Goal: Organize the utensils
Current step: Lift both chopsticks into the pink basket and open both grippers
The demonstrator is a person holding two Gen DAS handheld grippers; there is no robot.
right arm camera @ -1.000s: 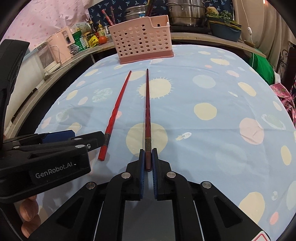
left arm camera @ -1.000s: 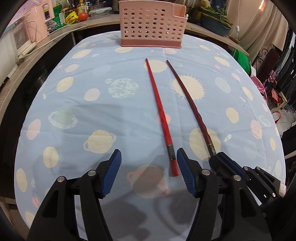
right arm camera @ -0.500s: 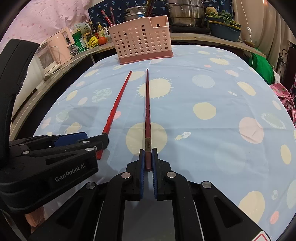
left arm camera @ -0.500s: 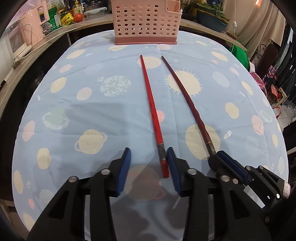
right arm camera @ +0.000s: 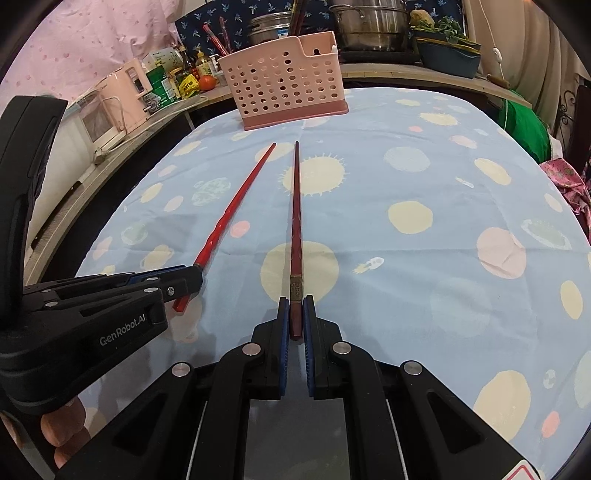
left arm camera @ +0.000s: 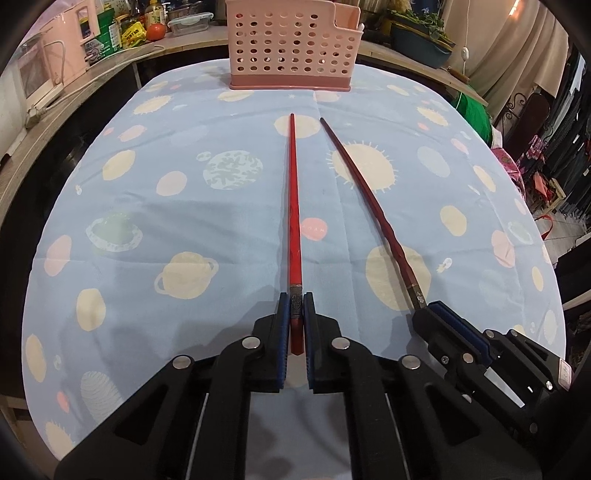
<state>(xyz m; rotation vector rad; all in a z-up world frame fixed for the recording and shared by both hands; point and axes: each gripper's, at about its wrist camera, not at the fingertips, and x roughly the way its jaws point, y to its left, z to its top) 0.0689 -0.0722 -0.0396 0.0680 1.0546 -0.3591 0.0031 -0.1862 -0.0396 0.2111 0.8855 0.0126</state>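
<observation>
Two long chopsticks lie side by side on the blue planet-print tablecloth, tips toward a pink perforated utensil basket (left arm camera: 293,48) at the far edge. My left gripper (left arm camera: 296,308) is shut on the near end of the bright red chopstick (left arm camera: 294,206). My right gripper (right arm camera: 296,312) is shut on the near end of the dark red chopstick (right arm camera: 296,214). The right gripper (left arm camera: 439,314) also shows in the left wrist view, holding the dark red chopstick (left arm camera: 369,199). The left gripper (right arm camera: 192,282) and bright red chopstick (right arm camera: 236,206) show in the right wrist view, and the basket (right arm camera: 284,96) stands beyond them.
A wooden counter (left arm camera: 74,96) curves round the table's far and left sides, carrying a pink appliance (right arm camera: 122,96), bottles, a tomato, steel pots (right arm camera: 369,26) and a dark planter (left arm camera: 421,44). Chairs and clothes stand at the right.
My left gripper moved forward and its open jaws closed on the bright red chopstick's near end. The right gripper stayed shut on the dark red chopstick.
</observation>
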